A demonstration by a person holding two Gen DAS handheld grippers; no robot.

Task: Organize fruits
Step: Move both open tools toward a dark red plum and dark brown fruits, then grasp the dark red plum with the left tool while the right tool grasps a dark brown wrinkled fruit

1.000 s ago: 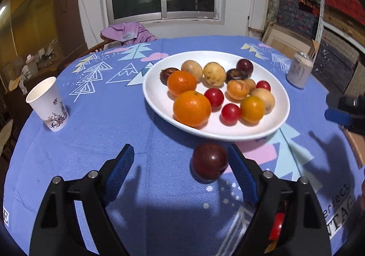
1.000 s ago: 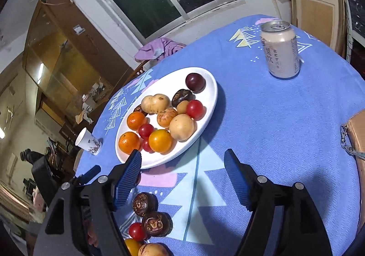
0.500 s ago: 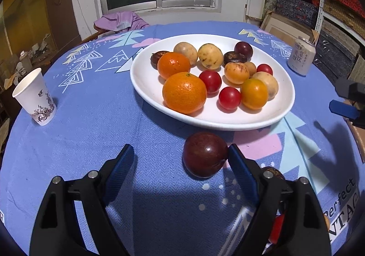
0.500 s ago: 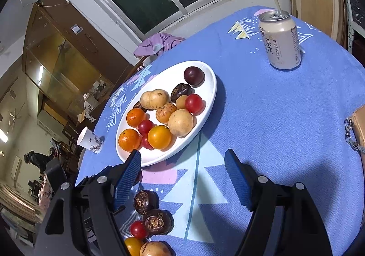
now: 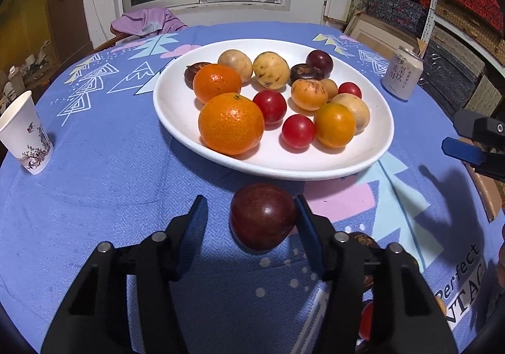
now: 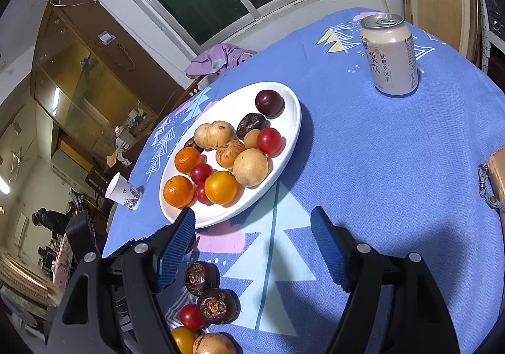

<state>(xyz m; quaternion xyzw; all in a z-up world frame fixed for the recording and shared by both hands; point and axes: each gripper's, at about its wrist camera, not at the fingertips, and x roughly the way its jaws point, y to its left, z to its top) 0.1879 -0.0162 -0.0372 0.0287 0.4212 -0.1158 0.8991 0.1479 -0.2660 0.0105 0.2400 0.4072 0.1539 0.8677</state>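
Meanwhile, left jaws close around a plum [image 5: 262,216]; right jaws gape; plate [image 5: 176,107] holds fruit.

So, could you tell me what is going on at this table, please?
A person is sorting fruit with two handheld grippers. The left gripper is closing around a dark red plum on the blue tablecloth, just in front of the white plate already full of fruit. One pad looks to be at the plum; the other has a gap. The right gripper hangs open and empty, with loose fruit beside it.

Open right gripper [image 6: 252,246] above blue tablecloth [image 6: 394,164], white plate [image 6: 292,129] of fruit, upright can [image 6: 389,54]
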